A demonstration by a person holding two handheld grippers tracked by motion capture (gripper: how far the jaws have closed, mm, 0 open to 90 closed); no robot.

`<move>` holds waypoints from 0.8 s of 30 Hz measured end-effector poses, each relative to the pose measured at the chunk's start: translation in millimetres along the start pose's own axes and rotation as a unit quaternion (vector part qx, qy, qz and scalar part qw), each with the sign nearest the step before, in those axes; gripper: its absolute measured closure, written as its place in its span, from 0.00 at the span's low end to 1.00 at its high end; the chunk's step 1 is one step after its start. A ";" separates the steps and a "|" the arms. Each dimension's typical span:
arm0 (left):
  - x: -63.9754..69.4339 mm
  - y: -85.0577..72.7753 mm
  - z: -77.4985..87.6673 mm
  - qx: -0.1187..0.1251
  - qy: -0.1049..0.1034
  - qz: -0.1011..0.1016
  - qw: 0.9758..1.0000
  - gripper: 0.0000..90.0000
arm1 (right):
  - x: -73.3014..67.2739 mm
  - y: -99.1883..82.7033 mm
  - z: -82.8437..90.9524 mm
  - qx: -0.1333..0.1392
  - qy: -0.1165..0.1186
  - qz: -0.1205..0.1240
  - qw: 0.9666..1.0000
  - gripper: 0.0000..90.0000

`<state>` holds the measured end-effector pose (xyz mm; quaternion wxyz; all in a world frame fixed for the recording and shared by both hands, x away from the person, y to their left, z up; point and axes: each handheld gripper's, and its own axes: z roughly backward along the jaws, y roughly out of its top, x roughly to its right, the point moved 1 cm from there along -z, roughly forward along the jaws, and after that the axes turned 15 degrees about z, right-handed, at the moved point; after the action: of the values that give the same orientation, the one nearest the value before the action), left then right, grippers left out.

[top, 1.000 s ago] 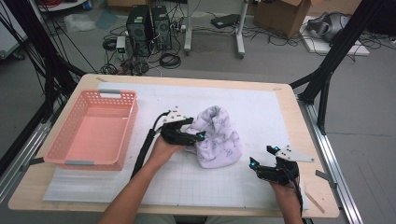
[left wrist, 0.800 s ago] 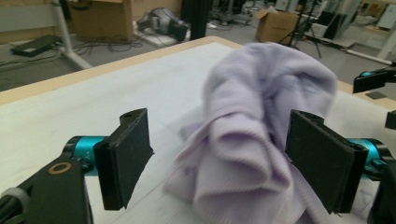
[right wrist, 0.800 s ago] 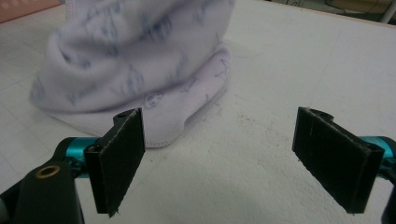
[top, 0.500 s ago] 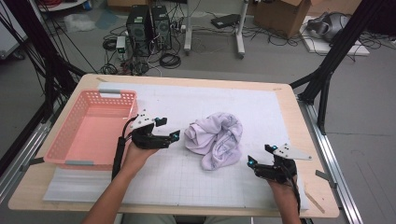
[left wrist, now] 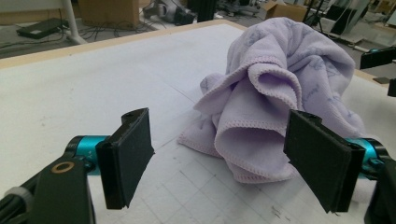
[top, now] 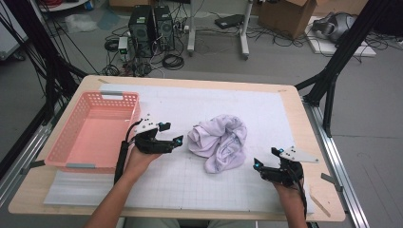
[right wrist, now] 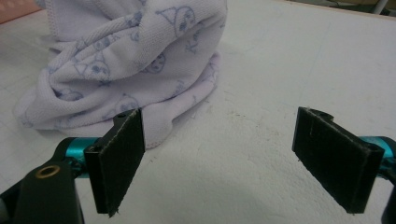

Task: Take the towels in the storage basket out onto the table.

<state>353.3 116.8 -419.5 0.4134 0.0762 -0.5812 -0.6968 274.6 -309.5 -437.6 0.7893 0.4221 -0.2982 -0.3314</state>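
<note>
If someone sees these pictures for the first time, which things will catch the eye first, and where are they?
First comes the crumpled lilac towel, heaped near the middle of the white gridded mat. On either side of it a hand-held claw waits with jaws wide apart: the left claw close beside the towel, the right claw farther off near the table's front right. The pink basket stands at the left edge of the table.

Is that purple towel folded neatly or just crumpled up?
Crumpled: the towel lies in a bunched heap on the mat, its folds loose.
</note>
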 end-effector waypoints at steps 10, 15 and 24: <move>-0.1 -3.0 -3.3 -0.002 -0.007 0.002 1.000 0.29 | -2.9 2.4 -5.9 -0.005 0.004 0.001 1.000 0.18; 1.9 -4.0 -5.3 -0.005 -0.012 0.009 1.000 0.30 | -3.2 2.0 -8.1 -0.007 0.007 -0.003 1.000 0.18; 3.4 -5.3 -10.7 -0.004 -0.009 0.017 1.000 0.31 | -7.9 8.7 -12.4 -0.002 0.013 0.002 1.000 0.18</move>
<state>354.8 106.5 -426.2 0.4200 0.0584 -0.5832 -0.6929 281.5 -293.9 -437.3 0.7949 0.4239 -0.2881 -0.3246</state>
